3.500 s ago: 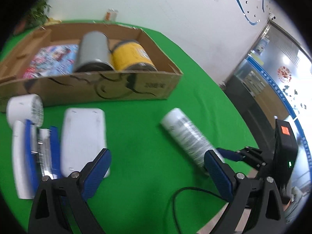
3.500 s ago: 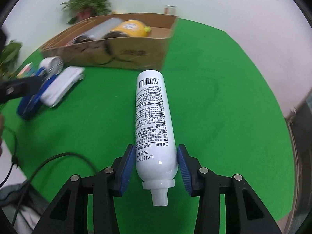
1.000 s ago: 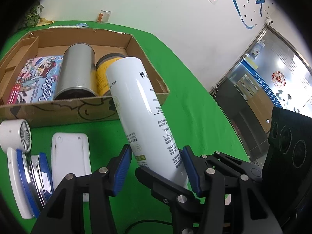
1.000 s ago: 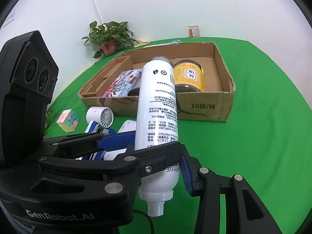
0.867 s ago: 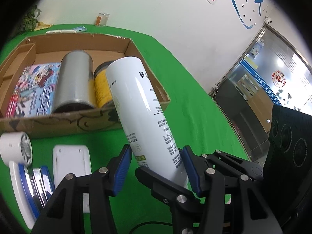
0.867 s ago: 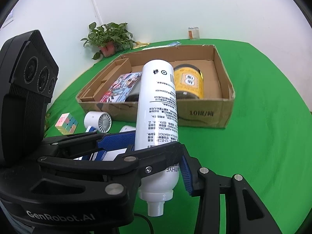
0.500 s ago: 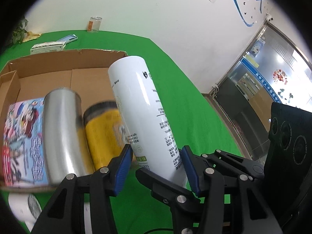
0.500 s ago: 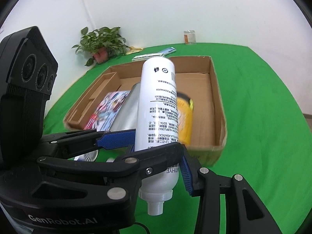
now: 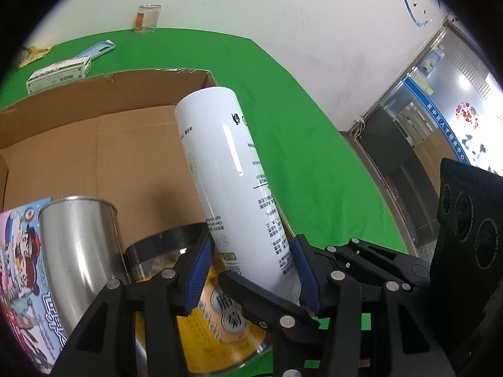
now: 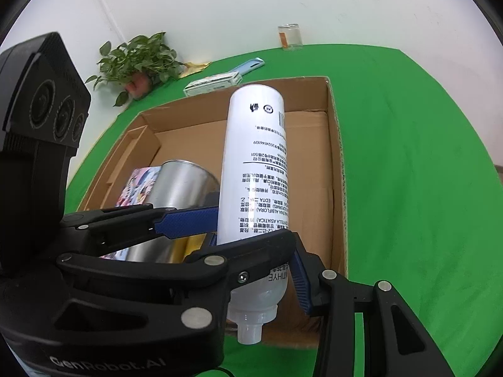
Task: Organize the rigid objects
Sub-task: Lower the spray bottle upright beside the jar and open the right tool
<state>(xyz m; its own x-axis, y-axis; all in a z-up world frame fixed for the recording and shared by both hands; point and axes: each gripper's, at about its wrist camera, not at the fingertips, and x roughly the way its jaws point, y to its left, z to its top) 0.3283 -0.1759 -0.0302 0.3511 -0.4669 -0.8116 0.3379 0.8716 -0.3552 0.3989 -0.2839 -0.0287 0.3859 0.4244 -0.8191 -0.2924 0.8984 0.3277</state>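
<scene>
Grippers numbered two, and both were clamped on the single white bottle [image 9: 234,188]: the left gripper [image 9: 251,270] pinched it low on the body between blue pads, and the right gripper [image 10: 254,260] squeezed it near the neck, its nozzle end pointing toward the right wrist camera. The bottle hung tilted above the one cardboard box [image 10: 338,169], its flat base aimed at the far wall of the box. Inside the box lay three things: one silver can [image 9: 81,245], one yellow-labelled jar [image 9: 217,317] with a dark lid just beside it, and one colourful booklet [image 9: 19,270] against the can's other side. The can and jar filled the near part of the box under the bottle; bare cardboard floor showed beyond them. The box sat on a green table [image 10: 424,157]. Behind the box on the table rested one small carton [image 10: 213,84], one light blue flat item [image 10: 248,64] and one clear glass [image 10: 289,37]; a potted plant [image 10: 138,62] stood at the wall.
</scene>
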